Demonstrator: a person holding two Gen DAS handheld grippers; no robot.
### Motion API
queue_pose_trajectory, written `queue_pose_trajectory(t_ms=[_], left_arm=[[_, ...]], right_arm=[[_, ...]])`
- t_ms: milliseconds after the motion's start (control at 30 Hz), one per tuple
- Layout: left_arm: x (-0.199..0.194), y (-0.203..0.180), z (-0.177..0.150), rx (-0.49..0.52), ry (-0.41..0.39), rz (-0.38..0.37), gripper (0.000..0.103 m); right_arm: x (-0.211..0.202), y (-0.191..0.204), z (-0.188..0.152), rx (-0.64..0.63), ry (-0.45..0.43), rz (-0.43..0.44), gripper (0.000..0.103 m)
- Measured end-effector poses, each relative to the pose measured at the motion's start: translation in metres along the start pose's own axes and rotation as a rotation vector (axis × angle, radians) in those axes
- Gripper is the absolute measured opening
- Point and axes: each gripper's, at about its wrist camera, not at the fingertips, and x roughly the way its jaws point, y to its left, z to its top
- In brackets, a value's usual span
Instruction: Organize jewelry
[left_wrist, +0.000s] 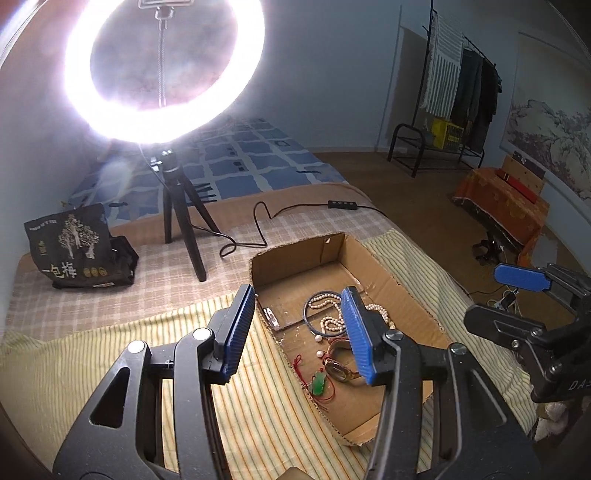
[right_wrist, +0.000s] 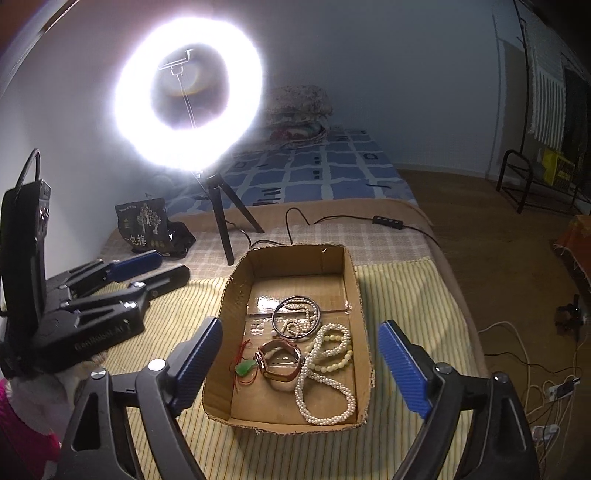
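Note:
An open cardboard box (right_wrist: 352, 291) lies on a striped cloth and holds the jewelry. Inside are a dark bangle (right_wrist: 295, 316), a long pearl necklace (right_wrist: 325, 391), a cream bead bracelet (right_wrist: 341, 349), a brown-strapped watch (right_wrist: 279, 363) and a green pendant on red cord (right_wrist: 244, 368). The box (left_wrist: 406, 295), watch (left_wrist: 338, 369) and pendant (left_wrist: 319, 384) also show in the left wrist view. My left gripper (left_wrist: 299, 332) is open and empty over the box's left wall. My right gripper (right_wrist: 301, 367) is open and empty, above the box's near end.
A lit ring light on a black tripod (right_wrist: 221, 218) stands behind the box, its cable and switch (right_wrist: 388, 220) trailing right. A black printed bag (left_wrist: 74, 247) sits at the back left. A clothes rack (left_wrist: 458, 92) stands across the floor. Cables (right_wrist: 546, 391) lie on the floor at right.

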Motion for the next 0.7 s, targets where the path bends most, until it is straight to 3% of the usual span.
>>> queue_pose_trajectory(t_ms=[700], left_arm=[[-0.075,0.011,-0.009,0.012,-0.071,0.037,0.05]], right_arm=[[-0.056,0.028,-0.005,-0.064,-0.088,-0.148,0.103]])
